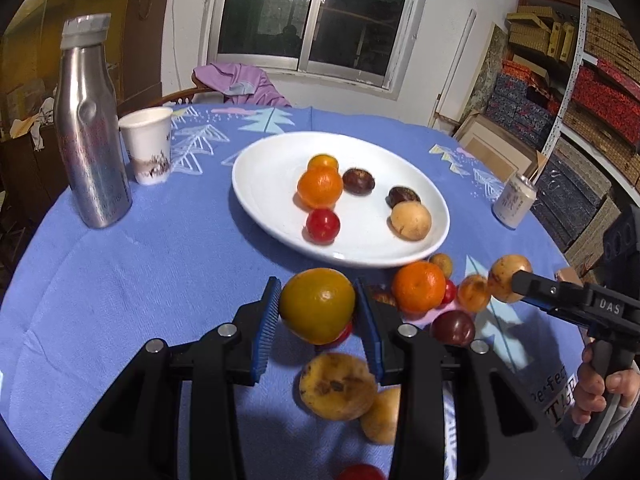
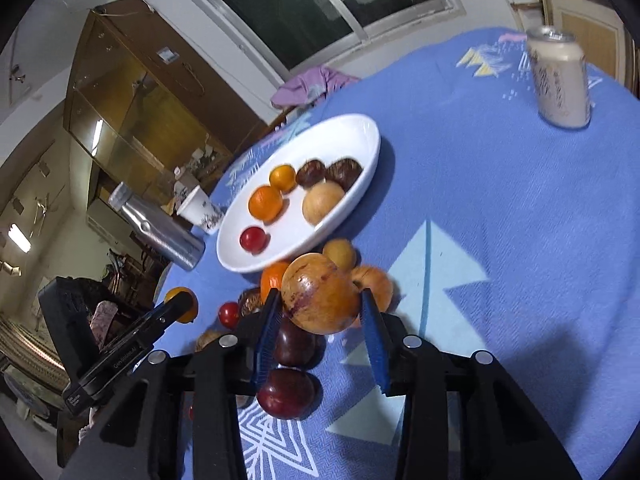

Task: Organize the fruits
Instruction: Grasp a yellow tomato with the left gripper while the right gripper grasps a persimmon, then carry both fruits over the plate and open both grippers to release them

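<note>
The left tool (image 1: 316,306) is clamped on a smooth yellow-green citrus (image 1: 317,305), its ribbed blue pads pressed to both sides, held above the blue cloth of the table (image 1: 160,280) just short of the glossy white plate (image 1: 264,184). The right tool (image 2: 320,312) holds a round tan fruit (image 2: 320,298) with purplish blotches — the left pad touches it, the right pad looks slightly off, so I cannot tell how tight the grip is. It hangs over two dark glossy plums (image 2: 286,392). The plate carries oranges, chestnuts and a red tomato — more fruit crowds its near rim.
</note>
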`<state>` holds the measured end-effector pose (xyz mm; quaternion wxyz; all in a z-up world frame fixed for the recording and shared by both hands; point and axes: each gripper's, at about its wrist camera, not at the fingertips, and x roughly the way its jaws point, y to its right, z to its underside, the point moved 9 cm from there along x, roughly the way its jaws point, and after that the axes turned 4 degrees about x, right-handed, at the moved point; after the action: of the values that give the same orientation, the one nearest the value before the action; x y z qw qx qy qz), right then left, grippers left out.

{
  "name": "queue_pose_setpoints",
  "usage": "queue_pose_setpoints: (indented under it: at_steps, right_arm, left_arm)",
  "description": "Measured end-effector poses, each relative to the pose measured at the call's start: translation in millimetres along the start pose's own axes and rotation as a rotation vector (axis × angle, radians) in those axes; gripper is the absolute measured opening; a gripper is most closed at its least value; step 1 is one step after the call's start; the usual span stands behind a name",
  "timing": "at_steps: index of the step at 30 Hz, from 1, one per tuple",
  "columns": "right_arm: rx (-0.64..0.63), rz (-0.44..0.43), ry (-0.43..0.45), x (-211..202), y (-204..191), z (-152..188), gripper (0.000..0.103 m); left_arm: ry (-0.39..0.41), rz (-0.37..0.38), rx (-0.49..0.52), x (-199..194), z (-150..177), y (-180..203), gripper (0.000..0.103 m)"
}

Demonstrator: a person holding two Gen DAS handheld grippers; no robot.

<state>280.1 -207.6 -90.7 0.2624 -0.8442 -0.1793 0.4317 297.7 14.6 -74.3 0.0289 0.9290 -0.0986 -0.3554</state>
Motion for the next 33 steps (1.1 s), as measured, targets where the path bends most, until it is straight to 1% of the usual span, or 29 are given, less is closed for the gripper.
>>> queue_pose_setpoints:
  at_steps: [4, 7, 9, 12, 15, 17, 21, 22, 23, 24, 25, 27, 29, 31, 33]
  right_arm:
    - [-0.022, 0.017, 0.050, -7, -9, -25, 0.040]
    - [-0.026, 0.007, 0.034, 2, -22, -46, 0.040]
    - [-0.039, 0.016, 0.024, 15, -31, -58, 0.040]
    - [-0.052, 0.022, -0.002, 49, -44, -72, 0.040]
    - [-0.073, 0.023, -0.033, 80, -54, -76, 0.040]
    - [-0.101, 0.041, -0.055, 97, -59, -75, 0.040]
    - [-0.151, 0.079, -0.085, 124, -62, -71, 0.040]
    - [-0.169, 0.098, -0.092, 129, -60, -69, 0.040]
    - [-0.181, 0.096, -0.091, 131, -62, -68, 0.041]
    - [-0.190, 0.099, -0.089, 132, -62, -69, 0.041]
    - [-0.196, 0.104, -0.084, 132, -62, -69, 0.042]
    - [-0.197, 0.102, -0.076, 128, -63, -70, 0.045]
    - [-0.193, 0.101, -0.055, 119, -63, -75, 0.045]
    - [-0.185, 0.093, -0.030, 105, -63, -80, 0.046]
    - [-0.175, 0.085, -0.004, 87, -64, -83, 0.049]
  left_arm:
    - [0.021, -0.008, 0.008, 0, -34, 3, 0.037]
    - [0.024, -0.015, 0.003, 13, -60, 5, 0.037]
    - [0.018, -0.016, -0.013, 26, -69, 4, 0.037]
    - [-0.004, -0.033, -0.044, 53, -72, -8, 0.037]
    - [-0.052, -0.048, -0.073, 80, -66, -25, 0.037]
    - [-0.066, -0.058, -0.077, 93, -66, -33, 0.037]
    - [-0.091, -0.044, -0.062, 111, -67, -33, 0.038]
    - [-0.094, -0.039, -0.057, 114, -67, -32, 0.045]
    - [-0.088, -0.040, -0.057, 114, -68, -32, 0.052]
    - [-0.077, -0.050, -0.061, 114, -70, -34, 0.063]
    - [-0.072, -0.055, -0.065, 114, -71, -35, 0.068]
    - [-0.069, -0.050, -0.074, 111, -72, -37, 0.069]
    - [-0.057, -0.052, -0.091, 103, -73, -40, 0.071]
    - [-0.033, -0.063, -0.109, 89, -74, -44, 0.080]
    - [-0.023, -0.066, -0.118, 77, -70, -48, 0.081]
